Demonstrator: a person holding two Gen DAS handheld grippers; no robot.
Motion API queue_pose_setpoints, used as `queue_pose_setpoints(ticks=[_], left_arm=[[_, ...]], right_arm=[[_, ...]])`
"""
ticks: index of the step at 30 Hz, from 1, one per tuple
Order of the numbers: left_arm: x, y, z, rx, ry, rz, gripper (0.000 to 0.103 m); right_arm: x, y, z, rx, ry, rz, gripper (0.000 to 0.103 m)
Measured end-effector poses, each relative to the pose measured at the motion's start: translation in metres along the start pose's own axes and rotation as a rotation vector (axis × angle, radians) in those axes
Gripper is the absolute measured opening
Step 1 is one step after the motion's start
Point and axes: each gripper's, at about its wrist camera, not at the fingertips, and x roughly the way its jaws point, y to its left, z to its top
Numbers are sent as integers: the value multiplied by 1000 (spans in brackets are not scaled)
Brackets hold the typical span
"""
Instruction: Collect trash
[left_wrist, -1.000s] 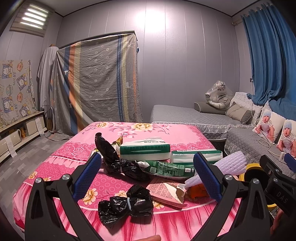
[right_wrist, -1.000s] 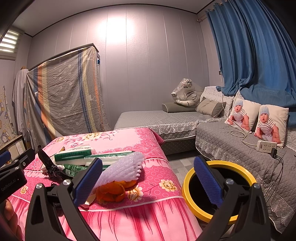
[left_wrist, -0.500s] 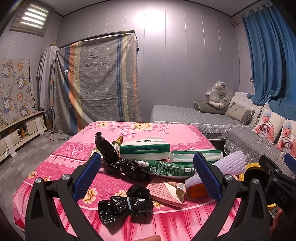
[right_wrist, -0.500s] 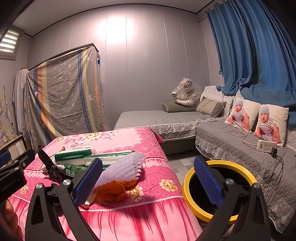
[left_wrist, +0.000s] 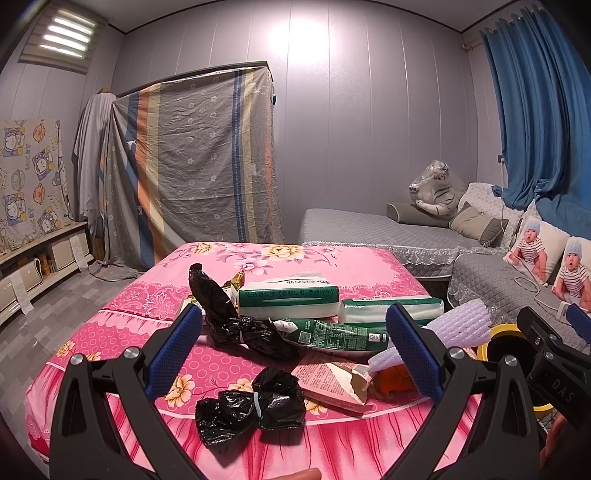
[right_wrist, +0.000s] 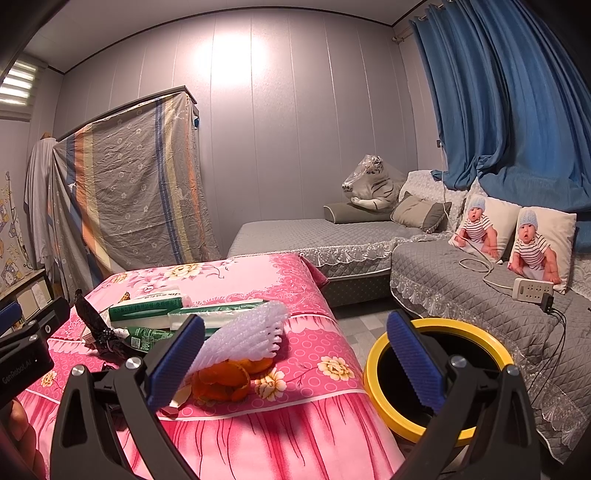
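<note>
Trash on pink floral tabletop: knotted black plastic bag (left_wrist: 251, 410) at near edge; torn-open pink paper carton (left_wrist: 332, 384) flat just right of it; longer crumpled black plastic bag (left_wrist: 236, 321) behind, one end pointing up; green foil wrapper (left_wrist: 332, 334) flat beside it; white foam fruit net (right_wrist: 247, 338) over orange peel (right_wrist: 225, 378); yellow-rimmed black bin (right_wrist: 439, 373) on floor, right of table.
</note>
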Motion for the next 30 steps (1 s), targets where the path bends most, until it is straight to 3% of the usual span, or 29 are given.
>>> queue_pose_setpoints(ticks=[14,17,19,21,25,28,30], left_arm=[[-2,0,4,-1,-6,-9,95],[-1,4,2,-10,24,-62,95],[1,8,-1,-25,46,-99,95],[3,14,-3,-37,68,-89,95],[16,30,-10,-104,171,-138,95],[28,53,-19,-202,231,-235,95],[40,71,-25,-276,304,-354,95]], right_arm=[[-1,0,1,3,0,-2,95],[0,-5,0,18,-8,1,95],[1,-14,6,34,-36,18,95],[6,-20,10,36,-56,76,95],[38,-28,18,-5,45,166,95],[74,-36,20,-41,171,268,95],[91,-36,20,-67,243,341,95]])
